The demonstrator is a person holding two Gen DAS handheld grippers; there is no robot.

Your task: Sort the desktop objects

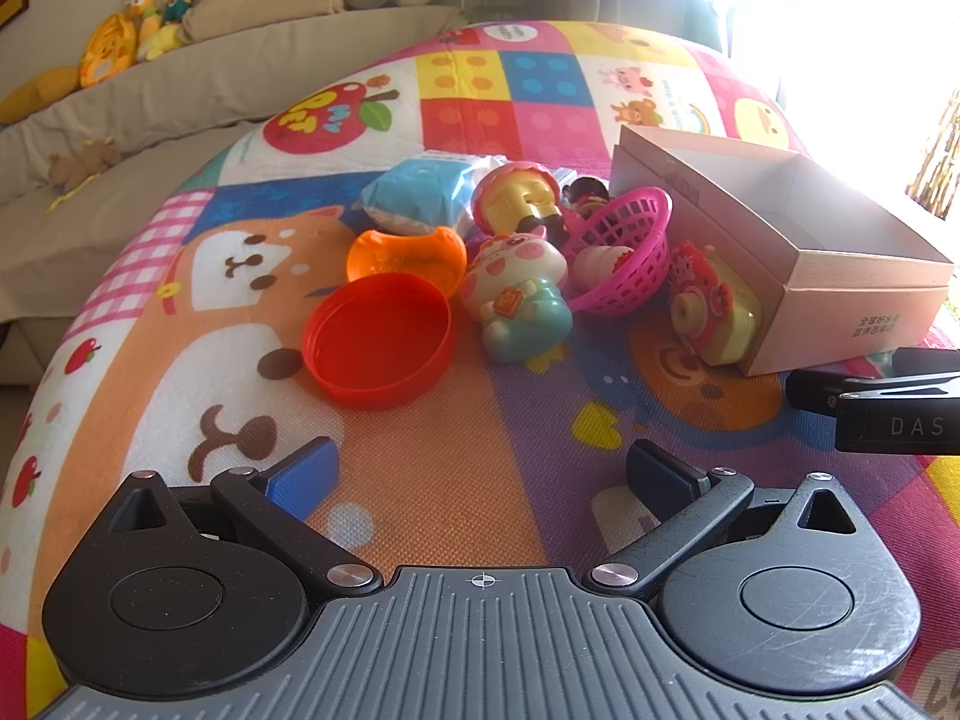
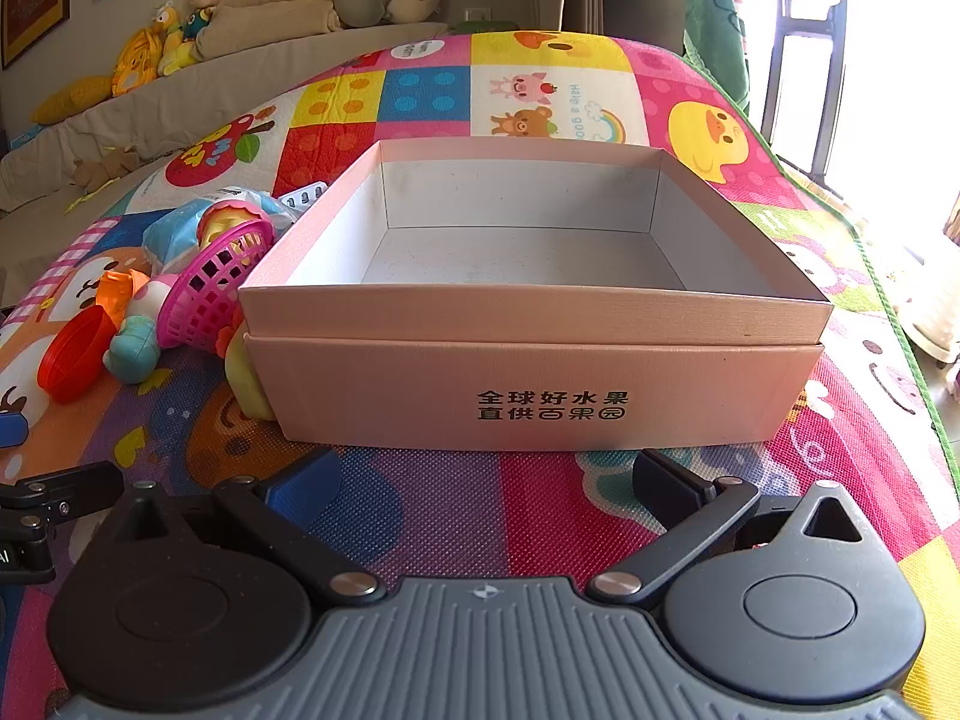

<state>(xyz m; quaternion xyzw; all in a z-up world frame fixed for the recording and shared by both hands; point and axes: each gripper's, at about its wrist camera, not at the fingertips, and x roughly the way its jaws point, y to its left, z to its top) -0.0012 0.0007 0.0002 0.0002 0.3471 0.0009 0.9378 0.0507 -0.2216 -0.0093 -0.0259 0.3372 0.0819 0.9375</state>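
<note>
A pile of toys lies on a colourful play mat. In the left wrist view I see a red lid (image 1: 378, 339), an orange cup (image 1: 408, 255), a pig figure (image 1: 519, 297), a pink basket (image 1: 624, 252), a blue packet (image 1: 420, 192), a mushroom-hat doll (image 1: 522, 198) and a toy camera (image 1: 711, 306). My left gripper (image 1: 483, 474) is open and empty, short of the lid. A pink cardboard box (image 2: 528, 324) stands open and empty. My right gripper (image 2: 486, 480) is open and empty just in front of the box.
The play mat (image 1: 456, 480) covers the surface. A grey sofa (image 1: 150, 96) with plush toys runs behind on the left. A bright window is at the right. The right gripper shows at the right edge of the left wrist view (image 1: 882, 408).
</note>
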